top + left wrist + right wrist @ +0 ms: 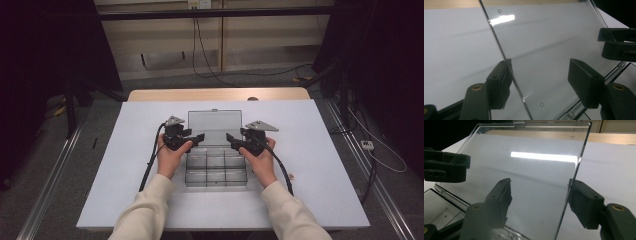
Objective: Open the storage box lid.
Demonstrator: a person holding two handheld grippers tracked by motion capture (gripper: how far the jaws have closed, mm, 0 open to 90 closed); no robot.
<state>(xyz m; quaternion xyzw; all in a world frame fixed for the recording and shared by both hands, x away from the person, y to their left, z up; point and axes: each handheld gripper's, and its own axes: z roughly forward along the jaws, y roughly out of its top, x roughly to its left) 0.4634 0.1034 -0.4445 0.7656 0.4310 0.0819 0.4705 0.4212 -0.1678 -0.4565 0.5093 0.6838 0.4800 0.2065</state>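
**Clear compartment box, lid open, between two tongs**

Item: box point(216, 169), clear plastic, divided into small compartments in rows. It lies at the middle of the white surface point(310, 150), near the person's edge. Long axis runs left to right across the surface.

Lid point(214, 127): clear, hinged along the box's far long edge, swung open and leaning back away from the person. Its free edge points up and away. In the left gripper view the lid point(554, 50) is a tilted pane with its left side edge running between the jaws; in the right gripper view the lid point(524, 182) shows its right side edge between the jaws.

Left tongs point(197, 138): at the lid's left side edge, jaws pointing right. Jaws part open, astride the edge; one pad sits just against it, the other well clear. No grip.

Right tongs point(232, 139): at the lid's right side edge, jaws pointing left. Jaws part open, the edge close by one pad, the other pad apart. No grip.

Each tongs also appears beyond the lid in the other's view.
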